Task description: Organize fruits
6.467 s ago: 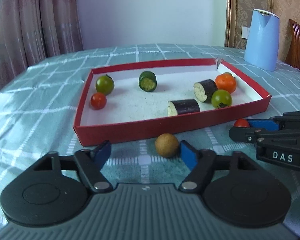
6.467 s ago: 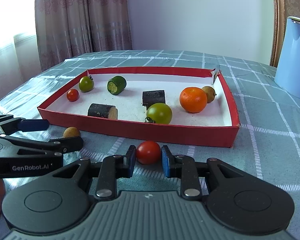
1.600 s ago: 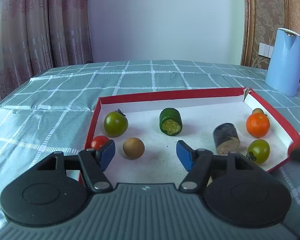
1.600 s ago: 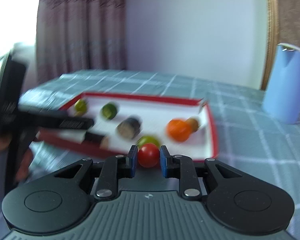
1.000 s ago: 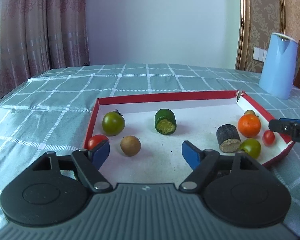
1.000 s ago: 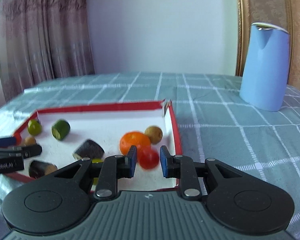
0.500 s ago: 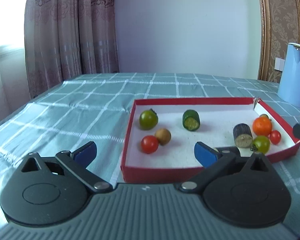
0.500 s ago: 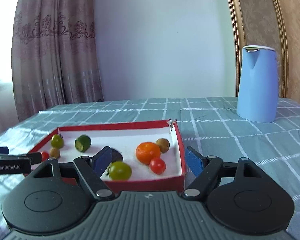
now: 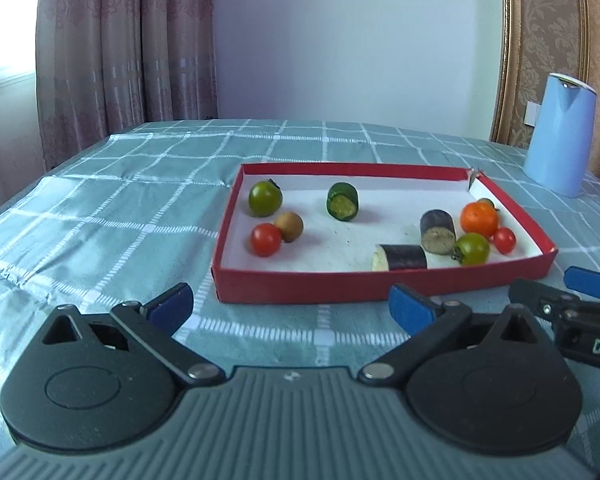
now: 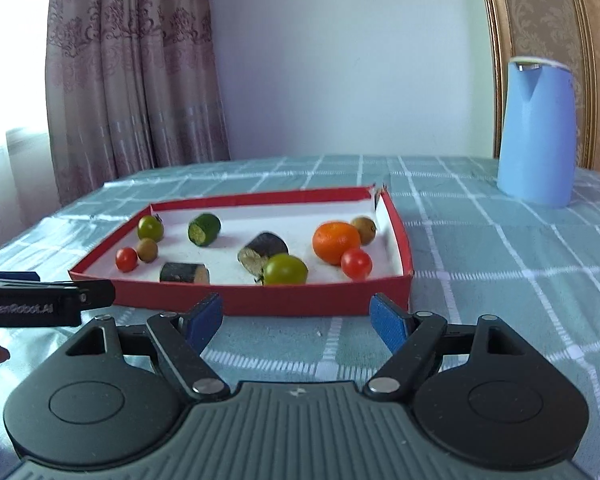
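well, both grippers, left (image 9: 290, 304) & right (image 10: 296, 320), had jaws wide w/ nothing held, so best scan counter (image 9: 100, 240) for strays outside red tray (image 9: 380, 280).

Left gripper (image 9: 290, 306): black linkage arms, blue pads, silver pivot screws, ribbed grey housing between two round black discs. Right gripper (image 10: 296, 318): same build. White lettering "GenRobot.AI" on left gripper's side, "DA" on right's.

Left tool (image 9: 290, 304) open, empty; fruits in tray (image 9: 380, 282)
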Motion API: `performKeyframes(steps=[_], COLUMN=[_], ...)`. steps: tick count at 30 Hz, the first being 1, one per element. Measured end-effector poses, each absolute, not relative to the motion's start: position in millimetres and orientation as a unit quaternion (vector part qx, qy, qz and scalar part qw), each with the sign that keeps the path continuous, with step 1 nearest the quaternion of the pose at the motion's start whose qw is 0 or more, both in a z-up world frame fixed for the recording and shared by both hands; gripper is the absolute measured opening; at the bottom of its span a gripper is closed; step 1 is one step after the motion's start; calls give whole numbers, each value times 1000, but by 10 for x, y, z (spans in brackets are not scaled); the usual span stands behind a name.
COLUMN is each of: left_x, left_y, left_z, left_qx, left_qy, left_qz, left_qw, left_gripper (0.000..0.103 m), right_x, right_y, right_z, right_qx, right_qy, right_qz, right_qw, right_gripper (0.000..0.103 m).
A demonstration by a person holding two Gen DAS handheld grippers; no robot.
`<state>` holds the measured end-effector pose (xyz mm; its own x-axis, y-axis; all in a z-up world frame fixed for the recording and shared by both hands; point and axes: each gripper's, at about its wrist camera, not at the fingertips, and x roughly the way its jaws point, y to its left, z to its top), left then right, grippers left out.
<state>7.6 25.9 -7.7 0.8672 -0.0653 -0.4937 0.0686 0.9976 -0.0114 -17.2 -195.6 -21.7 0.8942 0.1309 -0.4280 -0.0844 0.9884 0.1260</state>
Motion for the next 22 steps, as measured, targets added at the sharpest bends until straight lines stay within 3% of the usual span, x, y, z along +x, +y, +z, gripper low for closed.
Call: performKeyframes(steps=[22], left_x=[-78], left_y=[143], left_z=[-127], left_qx=[37], left_qy=[240], left_qz=[-28], left_qw=[970], left_gripper=[103], right_x=[-176], right_y=[-1840], right_z=[-255], right_qx=[56], right_qy=[244], right_qz=[42], right_qw=[967], right_gripper=[81])
